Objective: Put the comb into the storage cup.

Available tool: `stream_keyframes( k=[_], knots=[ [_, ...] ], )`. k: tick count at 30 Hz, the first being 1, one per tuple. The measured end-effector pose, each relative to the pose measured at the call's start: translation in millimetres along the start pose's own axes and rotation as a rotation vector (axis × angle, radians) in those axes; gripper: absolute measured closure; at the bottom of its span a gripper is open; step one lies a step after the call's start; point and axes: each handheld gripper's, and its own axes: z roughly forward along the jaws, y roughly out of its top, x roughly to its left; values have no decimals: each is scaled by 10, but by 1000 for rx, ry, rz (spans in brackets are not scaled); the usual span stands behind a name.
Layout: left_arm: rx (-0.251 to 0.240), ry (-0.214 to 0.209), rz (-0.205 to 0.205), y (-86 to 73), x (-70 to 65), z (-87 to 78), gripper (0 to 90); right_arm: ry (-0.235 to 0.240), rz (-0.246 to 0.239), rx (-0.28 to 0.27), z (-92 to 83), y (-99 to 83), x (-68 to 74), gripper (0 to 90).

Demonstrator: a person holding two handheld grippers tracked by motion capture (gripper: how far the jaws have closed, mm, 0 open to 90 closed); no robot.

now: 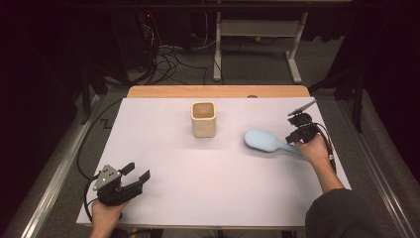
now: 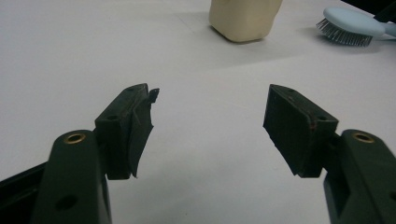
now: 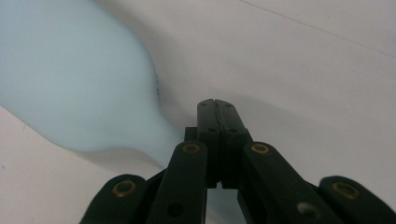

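**Pale blue hairbrush lies flat on the counter, right claw clenched over its handle**

The hairbrush point(image 1: 267, 142) lies on the right part of the white counter point(image 1: 198, 188), to the right of the cream square cup point(image 1: 203, 119) and apart from it. Its long axis runs nearly across the counter in the high view, tilted a little: the broad oval head points left, toward the cup, and the narrow handle runs right and slightly toward the person. In the left gripper view the brush point(image 2: 348, 25) shows its bristles facing down onto the counter, smooth back up.

The right claw point(image 1: 297, 139) sits at the handle end of the brush, held by the person's right hand point(image 1: 313, 151). In the right gripper view the right claw point(image 3: 217, 105) has its two jaws pressed together with no gap between the pads, lying over the neck where the pale blue head point(image 3: 70, 79) narrows into the handle. The handle passes beneath the closed jaws rather than between them; whether the jaws actually touch it I cannot tell.

The left claw point(image 1: 138, 174) is at the near left of the counter, well apart from the brush and the cup, in the person's left hand point(image 1: 106, 212). Its jaws stand spread with bare counter between them, holding nothing; in its own view the left claw point(image 2: 210, 112) points toward the cup point(image 2: 245, 18).
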Motion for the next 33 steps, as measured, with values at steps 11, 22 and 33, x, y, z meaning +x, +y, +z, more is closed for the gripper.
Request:
stream_keyframes(
  k=[11, 22, 33],
  knots=[
    [-3, -5, -9, 0, 9, -1, 329, 18, -17, 20, 69, -67, 19, 900],
    [-1, -5, -7, -2, 2, 4, 328, 32, -37, 11, 39, -151, 87, 900],
    [2, -2, -7, -2, 1, 7, 328, 52, -52, -5, 1, -229, 157, 900]
  ],
)
